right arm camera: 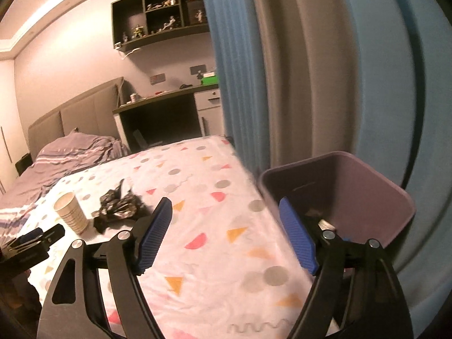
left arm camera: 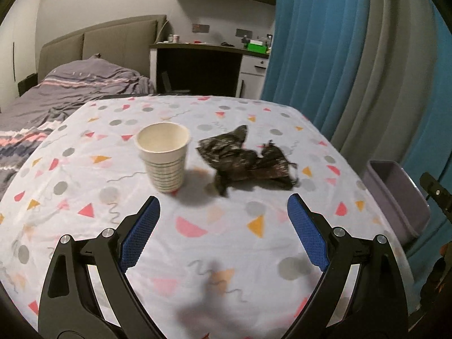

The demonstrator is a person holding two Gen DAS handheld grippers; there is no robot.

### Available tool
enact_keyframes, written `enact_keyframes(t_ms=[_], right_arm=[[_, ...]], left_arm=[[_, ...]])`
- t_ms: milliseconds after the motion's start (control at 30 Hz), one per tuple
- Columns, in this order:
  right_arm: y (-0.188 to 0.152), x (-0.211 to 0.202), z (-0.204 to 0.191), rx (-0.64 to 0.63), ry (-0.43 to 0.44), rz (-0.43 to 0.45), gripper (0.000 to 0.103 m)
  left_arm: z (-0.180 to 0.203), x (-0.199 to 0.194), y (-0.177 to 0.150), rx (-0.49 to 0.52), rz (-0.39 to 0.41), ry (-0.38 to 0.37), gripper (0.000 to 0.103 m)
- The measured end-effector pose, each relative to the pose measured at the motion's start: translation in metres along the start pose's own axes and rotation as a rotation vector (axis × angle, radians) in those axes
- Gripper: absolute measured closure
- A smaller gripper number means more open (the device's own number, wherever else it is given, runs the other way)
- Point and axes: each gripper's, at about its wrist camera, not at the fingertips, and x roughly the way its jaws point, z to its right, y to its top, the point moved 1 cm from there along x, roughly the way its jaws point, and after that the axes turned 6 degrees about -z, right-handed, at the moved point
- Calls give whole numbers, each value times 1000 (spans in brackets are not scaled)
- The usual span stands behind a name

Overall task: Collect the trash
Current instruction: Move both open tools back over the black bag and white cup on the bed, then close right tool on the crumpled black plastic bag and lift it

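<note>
A white paper cup (left arm camera: 163, 156) with thin green stripes stands upright on the patterned tablecloth (left arm camera: 226, 243). Just right of it lies a crumpled black plastic wrapper (left arm camera: 248, 161). My left gripper (left arm camera: 223, 200) hovers open in front of both, nothing between its blue pads. In the right wrist view the cup (right arm camera: 70, 212) and the wrapper (right arm camera: 118, 206) sit far left. My right gripper (right arm camera: 226, 206) is open and empty over the table's right edge, beside a purple bin (right arm camera: 353, 195) with some scraps inside.
The purple bin (left arm camera: 395, 197) stands off the table's right side against blue and grey curtains (left arm camera: 325, 56). A bed (left arm camera: 56, 96) lies behind the table at left, a desk (left arm camera: 209, 59) at the back. The left gripper's tip (right arm camera: 36, 237) shows at far left.
</note>
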Motion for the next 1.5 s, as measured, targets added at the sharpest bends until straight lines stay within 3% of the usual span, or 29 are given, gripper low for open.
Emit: enact_keyframes(t_ms=[633,1067,1267,1500], right_arm=[[-9,72,-125,-171,126,-143,15],[-8,149,-191,-234,153,-264,15],[-15,172,-206,-265,125,-332,15],[-19,185,-203,-246,135,-408,43]], left_arm=[[-84,25,-1,-89,-34,103,13],[-149,18,13,-244,12,237,13],[-160,17,14,-272,26,249,13],[-158,20,13,-261,24,223,13]])
